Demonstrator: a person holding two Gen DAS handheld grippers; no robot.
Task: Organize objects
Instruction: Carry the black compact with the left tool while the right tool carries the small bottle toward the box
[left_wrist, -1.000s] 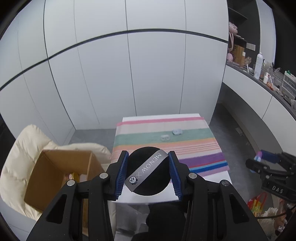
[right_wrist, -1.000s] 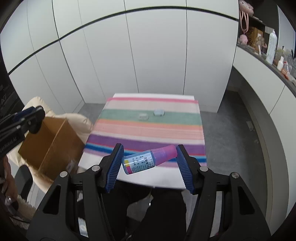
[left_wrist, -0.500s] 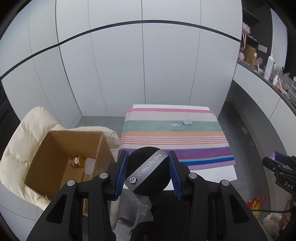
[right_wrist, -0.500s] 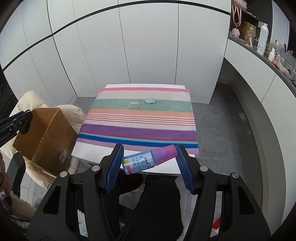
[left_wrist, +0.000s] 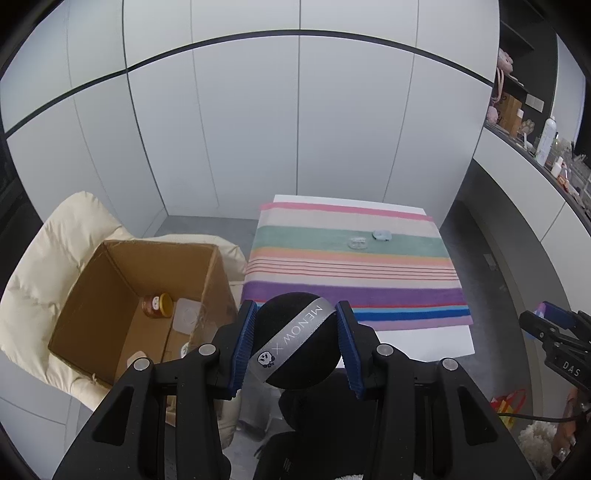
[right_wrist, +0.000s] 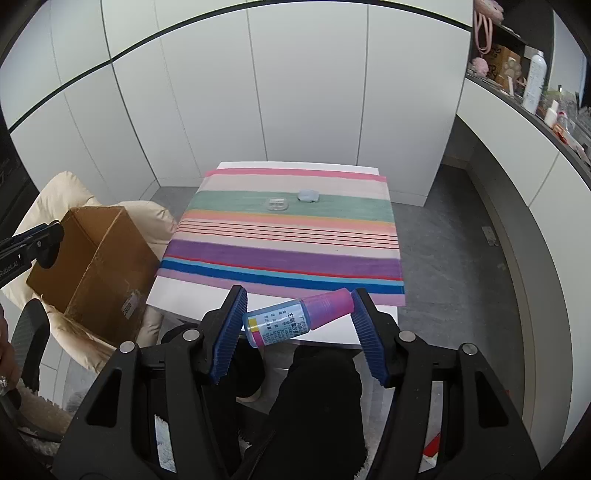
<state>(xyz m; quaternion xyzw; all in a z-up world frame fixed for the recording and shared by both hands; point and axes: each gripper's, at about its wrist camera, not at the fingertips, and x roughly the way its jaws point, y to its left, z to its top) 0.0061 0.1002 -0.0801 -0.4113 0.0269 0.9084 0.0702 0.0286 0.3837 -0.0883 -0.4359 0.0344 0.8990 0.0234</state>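
The left gripper (left_wrist: 294, 341) is clamped on a black round sponge puff (left_wrist: 297, 343) with a grey ribbon band printed across it, low in the centre of the left wrist view. It looks soft and very light — the blue pads press on its rim at either side, which is likely the best hold, since squeezing harder would only dent it. Left of it, in the lower left of the frame, an open cardboard box (left_wrist: 110, 295) sits on a cream padded chair (left_wrist: 44, 258), with a small amber jar (left_wrist: 157, 305) already inside.

The right gripper (right_wrist: 297, 323) is closed on a small bottle with a pink cap (right_wrist: 295, 322), held lying crosswise at a slant, base against one pad and cap against the other. It is probably rigid, smooth plastic — an end-to-end grip on a slick cylinder may slip or pivot. On the striped cloth (right_wrist: 284, 254), toward the upper middle, two small pale cases (right_wrist: 293, 199) lie near each other.
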